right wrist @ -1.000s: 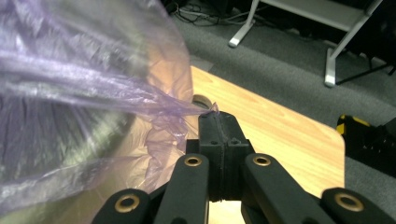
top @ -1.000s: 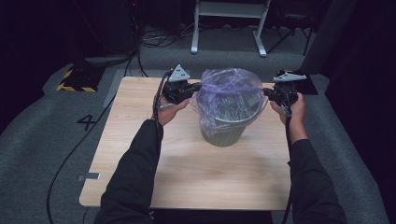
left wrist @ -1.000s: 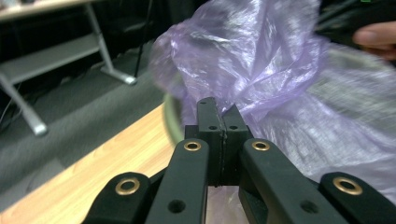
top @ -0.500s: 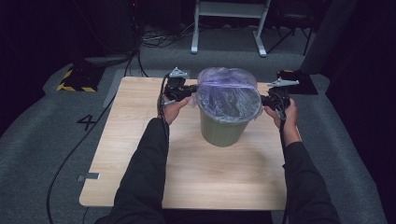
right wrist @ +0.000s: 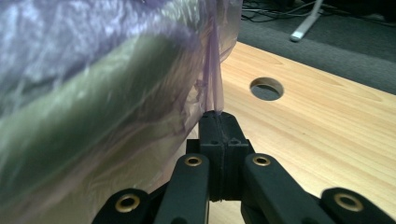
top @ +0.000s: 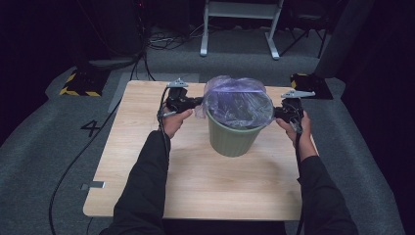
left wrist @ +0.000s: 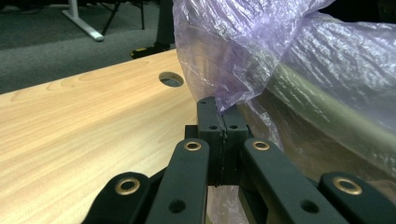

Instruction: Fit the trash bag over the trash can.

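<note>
Purple translucent plastic bag (top: 238,100) seen draped over mouth of green bin (top: 232,138), centre of high view, slightly above middle of frame; film stretched across the opening and folded down over the rim on both sides. Bin standing upright on wooden table (top: 147,161), toward the far half of the board. Left gripper (top: 195,103) positioned just left of the bin in high view, level with the rim, jaws pressed together on a pinch of bag film. Confirmed in left gripper view: jaws closed flush at lower centre of frame, crumpled purple film rising out of the tips (left wrist: 223,105) toward upper right, green rim showing through the film at right. Right gripper (top: 277,113) positioned just right of the bin in high view, also level with the rim, jaws likewise clamped on the bag's edge. Confirmed in right gripper view: jaws together at lower centre, a thin taut fold of film entering the tips (right wrist: 215,114) from above, bin wall and film occupying left half of frame. Bag thus held at opposite sides, bin between the two tools. Round cable hole (right wrist: 266,88) in tabletop noted at centre right of right gripper view. Hands and dark sleeves entering from bottom of high view.
</note>
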`<state>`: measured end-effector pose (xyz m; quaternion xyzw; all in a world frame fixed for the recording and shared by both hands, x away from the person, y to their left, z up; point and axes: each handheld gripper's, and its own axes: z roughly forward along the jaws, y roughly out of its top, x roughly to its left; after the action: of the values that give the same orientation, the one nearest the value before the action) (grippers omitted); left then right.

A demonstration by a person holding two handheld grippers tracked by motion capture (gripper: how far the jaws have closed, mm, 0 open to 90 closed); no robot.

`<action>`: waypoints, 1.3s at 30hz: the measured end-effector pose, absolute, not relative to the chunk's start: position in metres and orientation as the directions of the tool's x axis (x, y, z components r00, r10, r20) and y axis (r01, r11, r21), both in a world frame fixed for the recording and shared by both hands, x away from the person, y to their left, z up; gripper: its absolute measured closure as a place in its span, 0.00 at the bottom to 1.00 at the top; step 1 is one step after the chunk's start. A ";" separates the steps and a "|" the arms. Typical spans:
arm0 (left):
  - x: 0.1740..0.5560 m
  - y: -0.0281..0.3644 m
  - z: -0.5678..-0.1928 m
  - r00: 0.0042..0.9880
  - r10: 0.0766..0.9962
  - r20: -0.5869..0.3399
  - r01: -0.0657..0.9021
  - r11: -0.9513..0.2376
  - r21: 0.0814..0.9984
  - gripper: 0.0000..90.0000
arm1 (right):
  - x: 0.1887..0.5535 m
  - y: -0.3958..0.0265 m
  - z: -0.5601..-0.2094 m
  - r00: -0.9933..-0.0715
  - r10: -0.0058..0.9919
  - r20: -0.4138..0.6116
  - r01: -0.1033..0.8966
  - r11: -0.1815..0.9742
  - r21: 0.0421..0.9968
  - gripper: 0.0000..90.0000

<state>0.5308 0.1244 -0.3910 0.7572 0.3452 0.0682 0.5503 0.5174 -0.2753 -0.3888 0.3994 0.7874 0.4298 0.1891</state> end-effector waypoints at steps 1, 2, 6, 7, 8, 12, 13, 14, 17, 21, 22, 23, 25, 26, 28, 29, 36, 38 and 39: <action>0.528 0.125 -0.392 0.759 0.590 -0.276 0.445 -0.160 0.881 1.00 | 0.515 -0.275 -0.389 -0.615 0.787 0.046 0.464 0.314 0.828 1.00; 0.526 0.126 -0.392 0.763 0.586 -0.274 0.441 -0.162 0.883 1.00 | 0.513 -0.276 -0.389 -0.622 0.782 0.045 0.460 0.318 0.829 1.00; 0.516 0.130 -0.392 0.775 0.576 -0.258 0.425 -0.175 0.888 1.00 | 0.502 -0.278 -0.389 -0.641 0.767 0.043 0.446 0.326 0.833 1.00; 0.513 0.130 -0.392 0.778 0.575 -0.253 0.421 -0.180 0.889 1.00 | 0.499 -0.279 -0.389 -0.647 0.762 0.038 0.440 0.332 0.834 1.00; 0.510 0.131 -0.390 0.778 0.580 -0.242 0.418 -0.190 0.888 1.00 | 0.495 -0.280 -0.388 -0.648 0.761 0.035 0.438 0.335 0.834 1.00; 0.501 0.136 -0.384 0.777 0.602 -0.186 0.388 -0.223 0.894 0.99 | 0.485 -0.285 -0.385 -0.652 0.758 0.019 0.418 0.339 0.843 1.00; 0.498 0.138 -0.382 0.779 0.601 -0.176 0.378 -0.228 0.897 0.96 | 0.483 -0.286 -0.383 -0.656 0.755 0.017 0.411 0.339 0.846 1.00; 0.496 0.140 -0.380 0.785 0.597 -0.164 0.360 -0.225 0.905 0.93 | 0.481 -0.287 -0.382 -0.662 0.750 0.011 0.402 0.343 0.849 1.00; 0.487 0.145 -0.371 0.772 0.625 -0.112 0.325 -0.236 0.916 0.69 | 0.476 -0.288 -0.377 -0.655 0.756 -0.014 0.388 0.352 0.852 1.00; 0.471 0.154 -0.354 0.756 0.651 -0.073 0.272 -0.211 0.939 0.39 | 0.471 -0.293 -0.370 -0.638 0.769 -0.036 0.373 0.349 0.859 0.97; 0.467 0.156 -0.351 0.761 0.646 -0.063 0.256 -0.209 0.944 0.36 | 0.469 -0.294 -0.368 -0.629 0.776 -0.043 0.374 0.351 0.858 0.94; 0.463 0.157 -0.347 0.764 0.644 -0.050 0.241 -0.213 0.947 0.32 | 0.468 -0.295 -0.367 -0.622 0.781 -0.049 0.373 0.351 0.859 0.91; 0.455 0.159 -0.342 0.781 0.624 -0.028 0.217 -0.229 0.949 0.30 | 0.465 -0.297 -0.363 -0.625 0.779 -0.050 0.363 0.347 0.865 0.87; 0.449 0.158 -0.340 0.783 0.622 -0.010 0.205 -0.243 0.948 0.28 | 0.463 -0.298 -0.361 -0.622 0.780 -0.063 0.353 0.352 0.867 0.81; 0.440 0.157 -0.338 0.801 0.598 0.015 0.187 -0.274 0.944 0.24 | 0.458 -0.301 -0.356 -0.615 0.786 -0.064 0.347 0.342 0.873 0.74; 0.436 0.157 -0.338 0.800 0.600 0.027 0.187 -0.291 0.938 0.22 | 0.456 -0.303 -0.354 -0.619 0.782 -0.066 0.342 0.344 0.875 0.71; 0.424 0.168 -0.339 0.812 0.584 -0.007 0.196 -0.262 0.945 0.24 | 0.427 -0.308 -0.340 -0.673 0.734 -0.095 0.254 0.349 0.902 0.54; 0.422 0.167 -0.343 0.823 0.568 -0.011 0.199 -0.271 0.942 0.27 | 0.411 -0.303 -0.337 -0.714 0.687 -0.134 0.200 0.384 0.901 0.50; 0.421 0.165 -0.344 0.819 0.574 0.003 0.194 -0.281 0.940 0.31 | 0.404 -0.301 -0.337 -0.723 0.675 -0.148 0.188 0.397 0.898 0.49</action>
<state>0.4207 0.1654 -0.3443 0.7813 0.2459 0.1738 0.5467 0.4043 -0.3005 -0.3370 0.2711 0.7959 0.4773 0.2554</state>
